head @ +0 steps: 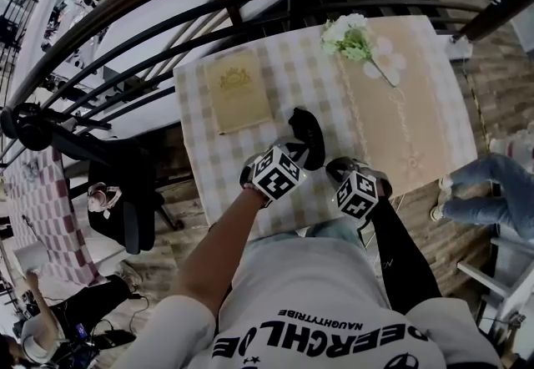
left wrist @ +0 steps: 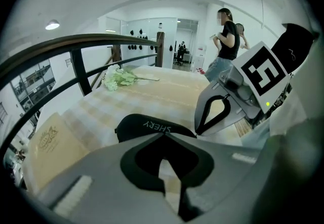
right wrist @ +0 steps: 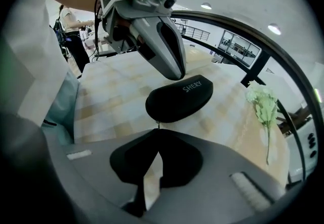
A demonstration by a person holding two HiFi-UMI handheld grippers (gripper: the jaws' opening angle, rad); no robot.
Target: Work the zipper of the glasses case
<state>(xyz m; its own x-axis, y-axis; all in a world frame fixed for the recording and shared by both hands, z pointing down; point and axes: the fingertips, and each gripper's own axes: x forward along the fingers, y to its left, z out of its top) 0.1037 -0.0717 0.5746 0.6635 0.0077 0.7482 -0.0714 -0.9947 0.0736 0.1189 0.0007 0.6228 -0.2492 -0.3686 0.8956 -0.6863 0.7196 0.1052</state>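
I note the black glasses case (right wrist: 179, 97) lying on the checked counter (right wrist: 109, 94), my left claw (left wrist: 164, 135) closed with its tips against the case's top, my right claw (right wrist: 158, 132) pinched shut on the thin zipper pull (right wrist: 158, 125) at its near end.

The black glasses case (right wrist: 179, 97) carried the brand word "SHERY" in pale capitals on its lid. In the right gripper view the word ran slanting along the lid, and in the left gripper view the same word on the case (left wrist: 147, 125) stood upside down. In the head view, the person's white T-shirt (head: 334, 334) bore print, seen upside down: a small line reading "NAUGHTYTRIBE" and beside it large black letters that looked like "PERCHL", then one unclear letter, then "E". The tan booklet (head: 238, 90) on the surface showed a gold crest with lettering beneath it, too small to read.
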